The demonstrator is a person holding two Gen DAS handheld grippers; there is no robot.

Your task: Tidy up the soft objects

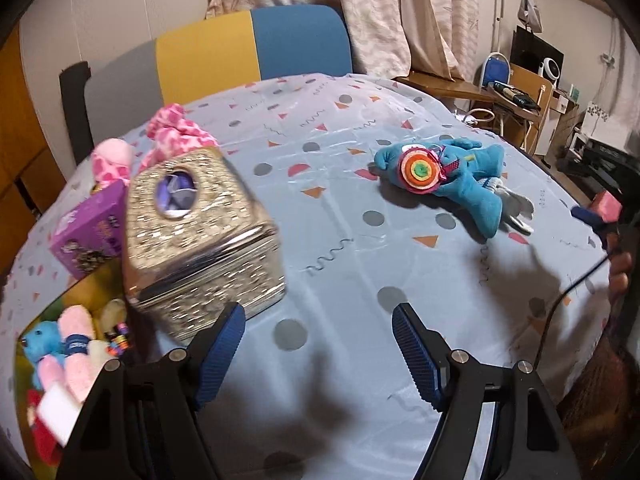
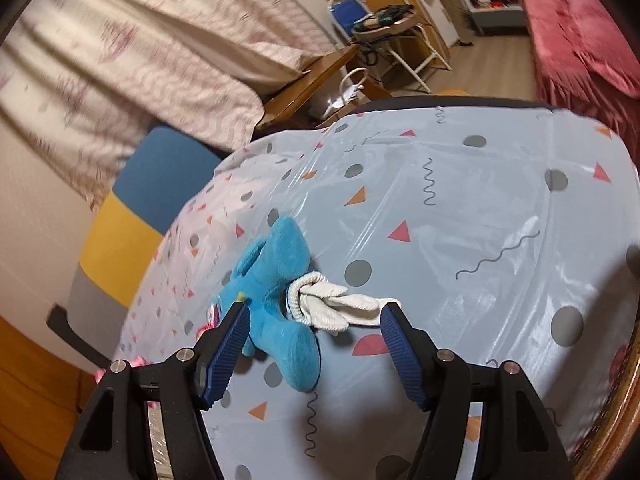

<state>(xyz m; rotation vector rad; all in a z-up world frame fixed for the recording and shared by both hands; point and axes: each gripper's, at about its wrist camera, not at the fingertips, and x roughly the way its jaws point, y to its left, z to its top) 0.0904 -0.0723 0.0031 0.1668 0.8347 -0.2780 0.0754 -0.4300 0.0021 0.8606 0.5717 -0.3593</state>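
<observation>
A blue plush toy (image 1: pixel 452 184) with a round striped disc lies on the patterned tablecloth, a white folded sock beside it. In the right wrist view the plush (image 2: pixel 276 300) and the white sock (image 2: pixel 336 306) lie just beyond my open right gripper (image 2: pixel 314 316), between its fingers' line. My left gripper (image 1: pixel 318 320) is open and empty above bare cloth. A pink spotted plush (image 1: pixel 172 136) sits behind a silver box (image 1: pixel 200 240). A bin of soft toys (image 1: pixel 68 352) shows at the lower left.
A purple box (image 1: pixel 88 232) stands left of the silver box. A blue and yellow chair (image 1: pixel 256 44) is behind the table. The table edge (image 2: pixel 460 102) is at the far side. A hand holding the other gripper (image 1: pixel 616 248) shows at the right.
</observation>
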